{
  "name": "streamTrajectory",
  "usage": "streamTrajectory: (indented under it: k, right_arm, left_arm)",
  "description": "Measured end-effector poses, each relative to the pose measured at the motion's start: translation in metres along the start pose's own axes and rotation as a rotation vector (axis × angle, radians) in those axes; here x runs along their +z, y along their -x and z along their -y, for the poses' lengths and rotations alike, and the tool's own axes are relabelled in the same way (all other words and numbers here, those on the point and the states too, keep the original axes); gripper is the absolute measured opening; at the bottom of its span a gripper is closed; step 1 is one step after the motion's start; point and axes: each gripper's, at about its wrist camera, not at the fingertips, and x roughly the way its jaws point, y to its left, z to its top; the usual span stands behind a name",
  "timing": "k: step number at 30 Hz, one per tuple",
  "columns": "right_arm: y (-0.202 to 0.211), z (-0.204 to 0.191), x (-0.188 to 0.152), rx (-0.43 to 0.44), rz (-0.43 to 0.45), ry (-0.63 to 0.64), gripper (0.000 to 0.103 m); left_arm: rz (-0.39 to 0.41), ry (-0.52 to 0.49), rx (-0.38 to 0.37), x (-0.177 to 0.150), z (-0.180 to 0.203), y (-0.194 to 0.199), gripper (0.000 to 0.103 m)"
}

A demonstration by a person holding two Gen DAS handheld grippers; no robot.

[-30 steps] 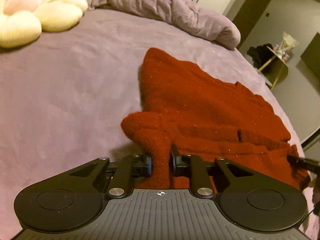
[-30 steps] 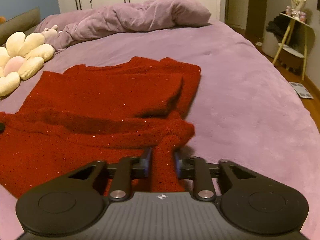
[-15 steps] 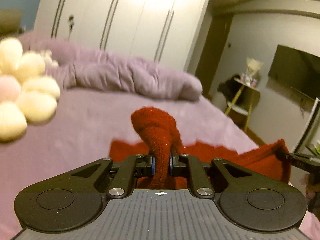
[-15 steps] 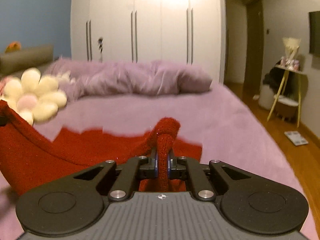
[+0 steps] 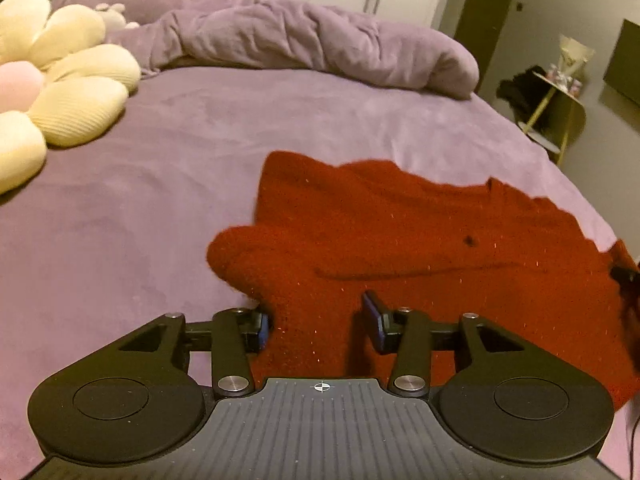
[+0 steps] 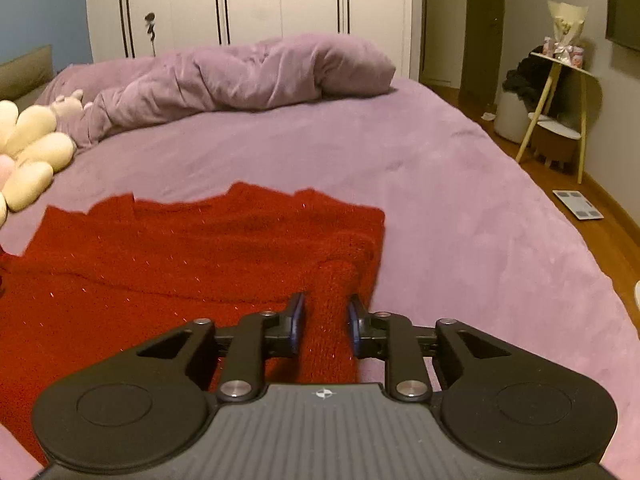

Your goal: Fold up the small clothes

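Observation:
A red knit sweater [image 5: 400,236] lies folded over on the purple bed [image 5: 160,184]. It also shows in the right wrist view [image 6: 180,256]. My left gripper [image 5: 318,320] is open, its fingers spread over the sweater's near left corner. My right gripper [image 6: 324,324] is open, with a fold of the sweater's near right corner loose between its fingers. The tip of the right gripper [image 5: 624,280] shows at the sweater's right edge in the left wrist view.
A crumpled purple duvet [image 5: 312,40] lies at the head of the bed. A cream flower-shaped cushion [image 5: 60,92] sits at the far left. A side table [image 6: 560,92] and a floor scale [image 6: 578,204] stand right of the bed, past its edge.
Both grippers lifted the sweater's near edge, carried it forward over the rest, lowered it, and opened. The sweater now lies folded.

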Motion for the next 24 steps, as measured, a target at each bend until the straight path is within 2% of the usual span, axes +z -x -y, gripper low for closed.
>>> streamTrajectory:
  k: [2, 3, 4, 6, 8, 11, 13, 16, 20, 24]
  right_arm:
    - [-0.002, -0.003, 0.000, -0.001, -0.009, 0.007, 0.021]
    - [-0.003, -0.006, 0.001, -0.011, -0.006, 0.020, 0.018]
    - [-0.003, -0.009, 0.001, -0.017, -0.002, 0.044, 0.008]
    - [0.002, -0.019, 0.000, -0.045, 0.022, 0.113, 0.008]
    - [0.018, -0.028, 0.002, -0.066, 0.082, 0.177, 0.007]
    - [0.043, -0.042, 0.015, -0.148, 0.244, 0.268, 0.007]
    - [0.042, -0.048, 0.033, -0.215, 0.321, 0.257, 0.007]
    - [0.020, -0.049, 0.062, -0.313, 0.352, 0.187, 0.007]
    - [-0.016, -0.053, 0.076, -0.357, 0.354, 0.156, 0.007]
    - [-0.050, -0.059, 0.064, -0.364, 0.286, 0.196, 0.007]
  left_arm:
    - [-0.011, -0.017, 0.007, -0.001, 0.001, -0.005, 0.044]
    - [-0.013, -0.027, 0.012, -0.003, 0.002, -0.006, 0.036]
    - [-0.018, -0.034, 0.014, -0.002, 0.004, -0.007, 0.016]
    - [-0.011, -0.035, 0.018, 0.002, 0.006, -0.002, 0.016]
    - [0.045, -0.055, 0.002, 0.012, 0.011, 0.020, 0.015]
    - [0.190, -0.079, -0.033, 0.044, 0.018, 0.057, 0.015]
    - [0.284, -0.097, 0.006, 0.069, 0.026, 0.065, 0.015]
    - [0.356, -0.058, 0.095, 0.101, 0.032, 0.048, 0.016]
    - [0.343, -0.038, 0.181, 0.108, 0.042, 0.000, 0.016]
    - [0.253, -0.057, 0.242, 0.093, 0.047, -0.053, 0.016]
